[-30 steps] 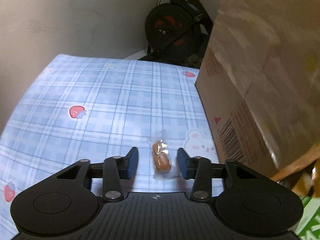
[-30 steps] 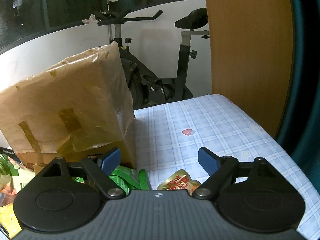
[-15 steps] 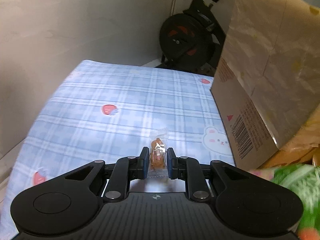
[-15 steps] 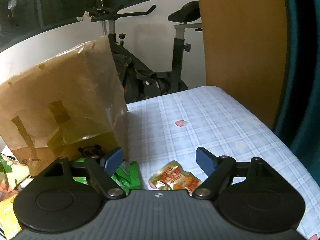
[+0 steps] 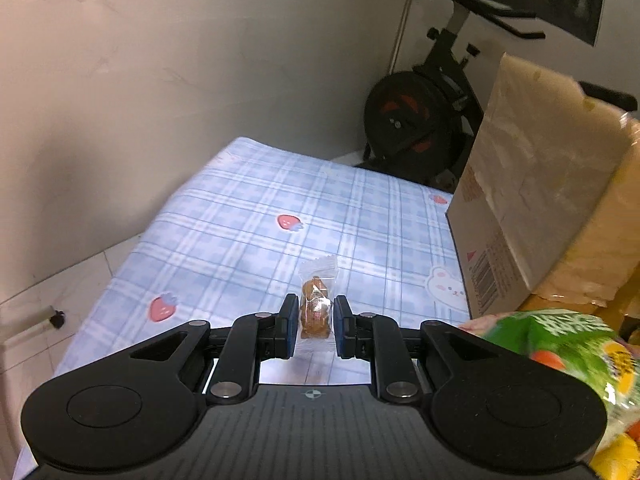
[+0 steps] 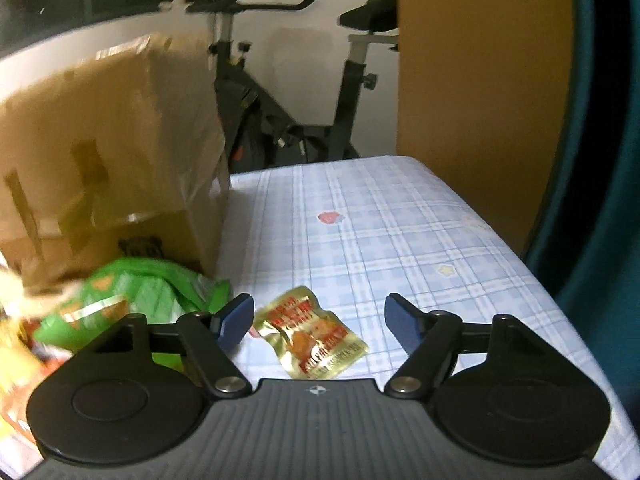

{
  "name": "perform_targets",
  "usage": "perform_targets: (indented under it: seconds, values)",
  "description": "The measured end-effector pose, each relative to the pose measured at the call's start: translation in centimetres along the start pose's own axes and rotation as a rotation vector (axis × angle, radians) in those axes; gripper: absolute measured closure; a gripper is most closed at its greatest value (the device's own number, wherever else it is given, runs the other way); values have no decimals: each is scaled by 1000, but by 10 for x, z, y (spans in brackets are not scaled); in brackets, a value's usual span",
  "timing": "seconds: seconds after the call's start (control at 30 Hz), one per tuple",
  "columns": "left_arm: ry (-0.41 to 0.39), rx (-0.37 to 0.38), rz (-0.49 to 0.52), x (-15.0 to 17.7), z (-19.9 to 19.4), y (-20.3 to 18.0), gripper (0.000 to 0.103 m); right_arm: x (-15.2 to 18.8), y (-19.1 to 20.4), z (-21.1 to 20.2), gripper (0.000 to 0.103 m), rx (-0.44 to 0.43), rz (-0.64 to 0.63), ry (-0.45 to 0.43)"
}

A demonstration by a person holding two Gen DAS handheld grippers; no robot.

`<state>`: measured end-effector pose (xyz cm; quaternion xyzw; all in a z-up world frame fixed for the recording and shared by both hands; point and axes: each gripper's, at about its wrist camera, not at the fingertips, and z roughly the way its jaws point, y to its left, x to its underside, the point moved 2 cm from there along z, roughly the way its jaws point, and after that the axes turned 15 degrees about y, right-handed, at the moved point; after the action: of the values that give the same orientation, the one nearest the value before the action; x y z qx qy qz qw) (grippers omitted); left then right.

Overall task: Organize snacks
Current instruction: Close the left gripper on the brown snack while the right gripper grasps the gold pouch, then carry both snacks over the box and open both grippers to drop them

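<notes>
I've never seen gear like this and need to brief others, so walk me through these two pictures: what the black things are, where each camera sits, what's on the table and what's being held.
There is no robot. A person holds a two-finger gripper in each hand, and a wide-angle camera on each gripper looks forward along its fingers.

In the left hand's view, the left gripper is shut on a small clear-wrapped brown snack, above the blue checked tablecloth. A cardboard box stands to the right, with a green snack bag in front of it.

In the right hand's view, the right gripper is closing but not yet touching anything. A gold snack packet lies on the cloth between its fingers. An exercise bike stands behind the table.
</notes>
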<state>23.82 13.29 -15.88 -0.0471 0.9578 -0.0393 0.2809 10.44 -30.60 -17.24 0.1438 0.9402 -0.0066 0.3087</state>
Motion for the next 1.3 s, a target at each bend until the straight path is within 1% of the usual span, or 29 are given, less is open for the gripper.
perform_targets:
  seconds: [0.17,0.23,0.33,0.47,0.53,0.6,0.83,0.87,0.9,0.97,1.17,1.3]
  values:
    - [-41,15,-57,9,-24,8,84,0,-2,20,28,-5,-132,49]
    - [-51,15,-73,11,-32,8,84,-1,-2,30,29,-18,-189,81]
    - [-75,14,-88,12,-45,9,84,-1,-5,45,29,-46,-241,118]
    - [-106,21,-111,13,-60,7,84,-4,-6,60,29,-82,-276,145]
    - [-120,26,-114,16,-68,4,84,-6,-9,63,29,-103,-276,144]
    - [-133,12,-105,18,-74,-1,84,-8,-11,67,28,-121,-262,147]
    - [-174,4,-107,26,-95,-13,84,-10,-12,69,29,-138,-280,133]
    - [-178,6,-111,27,-97,-14,84,-8,-11,68,34,-143,-283,130]
    - [-181,9,-113,27,-98,-15,84,-8,-11,68,41,-149,-287,127]
    - [-184,15,-114,28,-101,-17,84,-6,-9,66,47,-153,-295,121]
    - [-195,24,-100,30,-112,-25,84,-5,-9,60,56,-157,-276,124]
    - [-206,39,-86,33,-119,-33,84,-3,-15,51,56,-168,-201,104]
